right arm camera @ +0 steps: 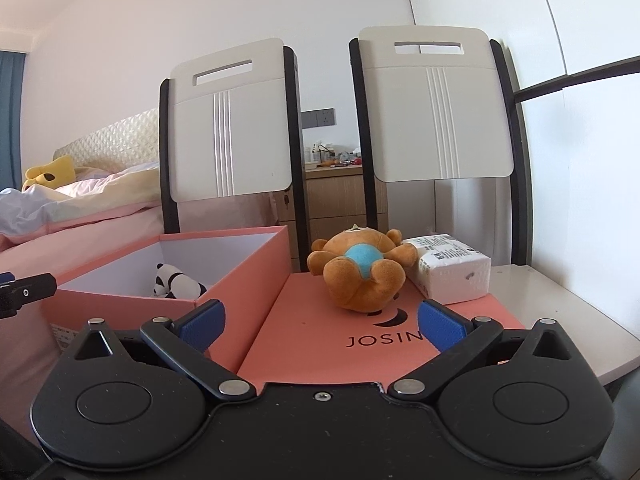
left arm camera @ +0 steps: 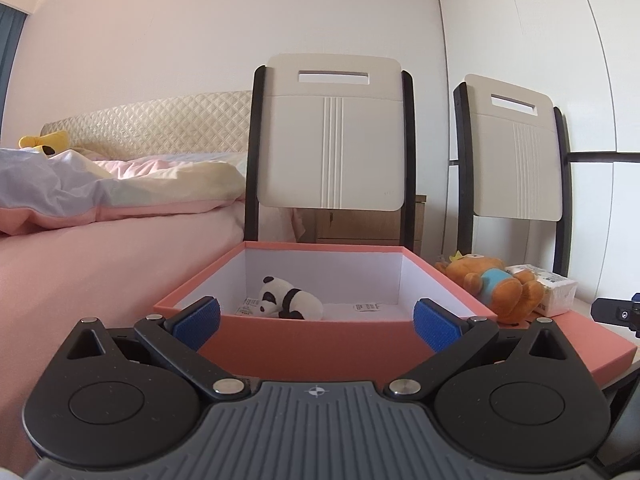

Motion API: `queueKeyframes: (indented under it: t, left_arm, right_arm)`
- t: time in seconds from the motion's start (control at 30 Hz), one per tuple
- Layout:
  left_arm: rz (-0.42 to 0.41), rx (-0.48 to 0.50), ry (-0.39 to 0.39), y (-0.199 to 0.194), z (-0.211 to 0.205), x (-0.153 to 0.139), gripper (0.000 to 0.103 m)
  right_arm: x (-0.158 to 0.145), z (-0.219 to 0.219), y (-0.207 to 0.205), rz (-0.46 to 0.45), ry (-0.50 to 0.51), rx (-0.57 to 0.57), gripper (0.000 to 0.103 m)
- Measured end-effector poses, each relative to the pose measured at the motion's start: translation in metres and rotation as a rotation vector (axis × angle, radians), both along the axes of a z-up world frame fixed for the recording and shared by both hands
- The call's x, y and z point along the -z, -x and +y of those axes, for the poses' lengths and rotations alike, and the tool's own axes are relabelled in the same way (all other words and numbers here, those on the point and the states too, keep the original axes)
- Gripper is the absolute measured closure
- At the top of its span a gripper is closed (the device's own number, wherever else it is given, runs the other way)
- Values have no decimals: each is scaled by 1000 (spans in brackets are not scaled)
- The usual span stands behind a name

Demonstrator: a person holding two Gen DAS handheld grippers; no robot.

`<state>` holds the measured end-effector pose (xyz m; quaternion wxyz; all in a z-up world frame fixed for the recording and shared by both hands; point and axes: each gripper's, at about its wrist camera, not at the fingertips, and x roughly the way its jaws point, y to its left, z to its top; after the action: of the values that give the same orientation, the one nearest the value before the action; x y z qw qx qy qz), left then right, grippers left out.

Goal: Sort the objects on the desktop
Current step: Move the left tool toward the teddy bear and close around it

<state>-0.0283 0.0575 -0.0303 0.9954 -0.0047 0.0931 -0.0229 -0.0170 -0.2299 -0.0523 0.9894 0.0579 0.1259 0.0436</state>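
An open pink box (left arm camera: 312, 332) (right arm camera: 240, 276) holds a small panda plush (left arm camera: 286, 298) (right arm camera: 176, 280) lying on its white floor. To its right a flat pink lid (right arm camera: 344, 344) (left arm camera: 592, 344) carries an orange plush toy (right arm camera: 364, 274) (left arm camera: 496, 286) on its back and a white tissue pack (right arm camera: 452, 270) (left arm camera: 552, 290). My left gripper (left arm camera: 318, 326) is open, just in front of the box's near wall, empty. My right gripper (right arm camera: 320, 326) is open over the lid's near part, short of the orange plush, empty.
Two white chairs with black frames (left arm camera: 332, 132) (right arm camera: 436, 112) stand behind the box and lid. A bed with pink bedding (left arm camera: 100, 248) lies to the left, a yellow plush (left arm camera: 40, 144) on it. A wooden cabinet (right arm camera: 332, 196) stands behind. A white table surface (right arm camera: 560, 320) extends right.
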Motion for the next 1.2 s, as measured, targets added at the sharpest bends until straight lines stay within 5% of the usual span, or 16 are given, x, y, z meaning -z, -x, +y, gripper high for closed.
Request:
queueKeyframes:
  t: [0.77,1.2]
  left_arm:
    - [-23,169,8,7,-120,-20,0]
    - [-2,372,-11,-61,-213,6,0]
  right_arm:
    - [3,-63,38,-91,-52,129,1]
    - [9,-105,52,-128,-149,228,1]
